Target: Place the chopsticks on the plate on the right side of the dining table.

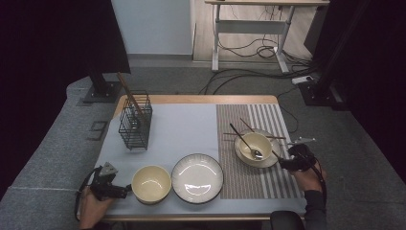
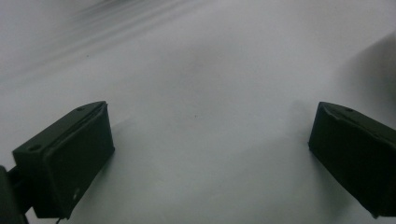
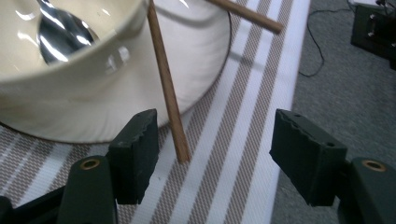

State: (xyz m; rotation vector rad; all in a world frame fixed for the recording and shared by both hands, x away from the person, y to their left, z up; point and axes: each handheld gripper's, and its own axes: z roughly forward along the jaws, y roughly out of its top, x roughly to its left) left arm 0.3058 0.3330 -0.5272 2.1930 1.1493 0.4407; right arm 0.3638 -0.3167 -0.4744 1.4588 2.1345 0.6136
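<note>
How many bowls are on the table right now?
2. One empty cream bowl sits near the front edge, just left of the ribbed plate. The other bowl stands on a saucer on the striped mat, with a spoon inside.

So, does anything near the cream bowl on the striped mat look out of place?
Yes. The two brown wooden chopsticks are not laid as a pair: they lie crossed behind the cream bowl, and one end sits between the right gripper's open jaws.
</note>
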